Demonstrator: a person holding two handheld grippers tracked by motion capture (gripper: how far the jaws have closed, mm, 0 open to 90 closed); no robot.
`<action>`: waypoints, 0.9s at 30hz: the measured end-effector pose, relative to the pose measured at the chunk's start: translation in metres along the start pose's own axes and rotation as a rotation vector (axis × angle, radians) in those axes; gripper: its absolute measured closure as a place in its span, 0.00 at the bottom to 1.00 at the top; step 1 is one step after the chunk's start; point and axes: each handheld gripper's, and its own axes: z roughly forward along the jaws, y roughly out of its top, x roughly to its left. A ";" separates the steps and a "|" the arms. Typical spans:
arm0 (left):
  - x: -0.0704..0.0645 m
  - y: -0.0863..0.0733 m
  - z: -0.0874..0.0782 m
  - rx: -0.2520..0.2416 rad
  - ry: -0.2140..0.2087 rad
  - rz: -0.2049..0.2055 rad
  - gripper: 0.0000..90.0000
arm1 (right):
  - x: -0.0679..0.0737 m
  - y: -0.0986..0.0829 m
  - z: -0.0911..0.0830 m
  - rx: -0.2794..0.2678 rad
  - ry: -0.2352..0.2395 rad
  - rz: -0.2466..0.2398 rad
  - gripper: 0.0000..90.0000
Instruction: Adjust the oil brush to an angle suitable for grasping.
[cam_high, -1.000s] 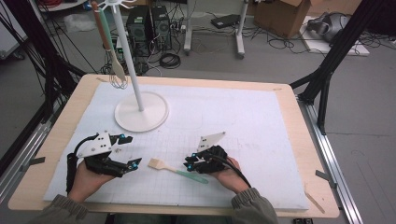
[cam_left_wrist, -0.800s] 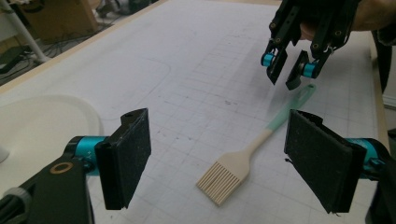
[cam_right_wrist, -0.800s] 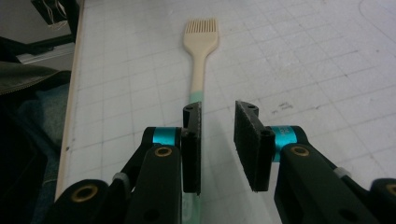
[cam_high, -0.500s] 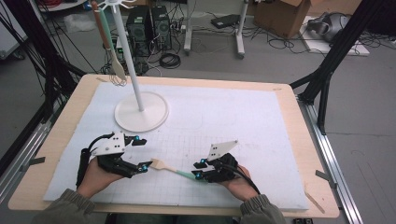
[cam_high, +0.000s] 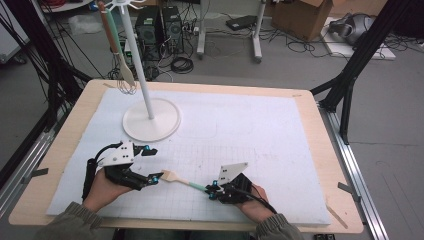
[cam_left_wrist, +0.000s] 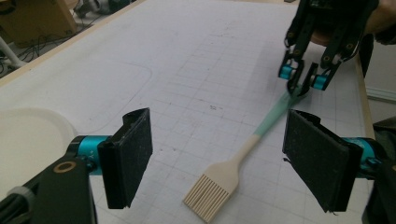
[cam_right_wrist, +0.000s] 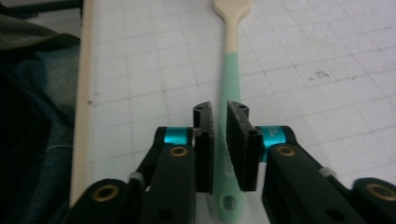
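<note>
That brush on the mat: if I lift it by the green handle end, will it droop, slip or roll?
The brush looks like one stiff, thin moulded piece, so it probably stays straight and feels light. The right gripper pinches the narrow, smooth green handle near its tip, so the bristle end may swing or twist. The flat head should keep it from rolling.

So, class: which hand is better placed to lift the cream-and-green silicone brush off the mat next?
The right. Its tool has its jaws closed on the cream-and-green silicone brush's green handle end. The left tool is wide open, straddling the bristle head without touching it.
</note>
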 end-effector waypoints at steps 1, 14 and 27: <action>0.000 0.000 0.000 0.000 0.000 -0.001 0.27 | 0.002 -0.001 -0.001 -0.009 0.020 -0.001 0.99; -0.001 0.001 0.002 0.000 0.000 -0.005 0.27 | -0.008 -0.007 0.000 0.056 -0.041 -0.008 0.99; -0.001 0.003 0.009 0.009 -0.015 0.004 0.28 | -0.040 -0.007 0.002 0.037 -0.106 0.057 0.99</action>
